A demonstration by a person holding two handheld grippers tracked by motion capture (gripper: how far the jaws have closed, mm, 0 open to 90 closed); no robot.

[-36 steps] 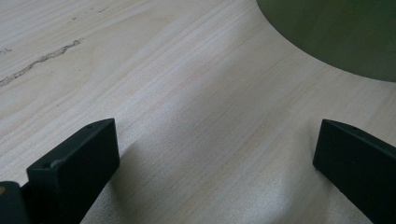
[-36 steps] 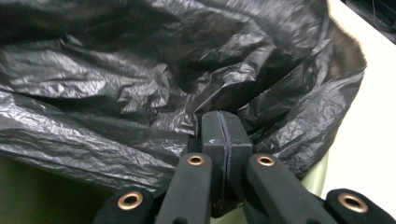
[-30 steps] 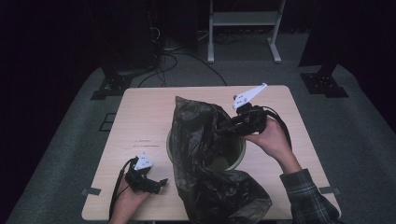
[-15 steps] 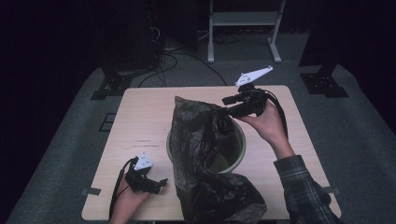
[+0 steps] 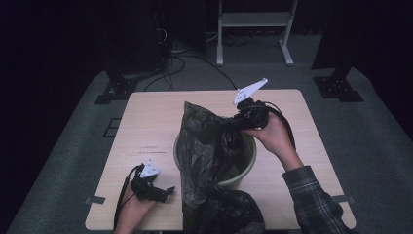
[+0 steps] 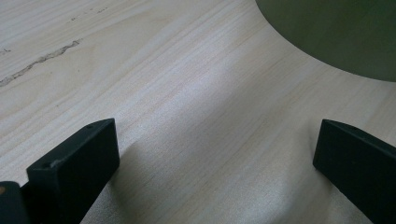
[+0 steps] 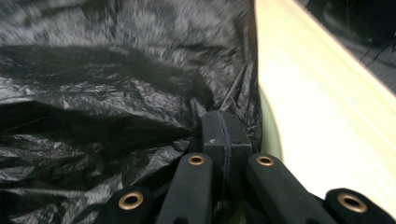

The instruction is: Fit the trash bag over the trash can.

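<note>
Right gripper just closed, clamped on thin black bag edge, left gripper gaped idle — risked tearing film or tipping green bin if tugged hard.

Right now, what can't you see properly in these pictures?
- Inside of the green bin: high view, covered by the black bag.
- Bag's bottom end: high view, cut off by the lower edge.
- Bag's creases: right gripper view, blurred near the right gripper.
- Bin: left gripper view, cut off at the top corner.

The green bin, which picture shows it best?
The high view: the green bin stands mid-table with the black bag draped in it. The left gripper view catches its curved wall; the right gripper view, a pale sliver beside the bag.
</note>
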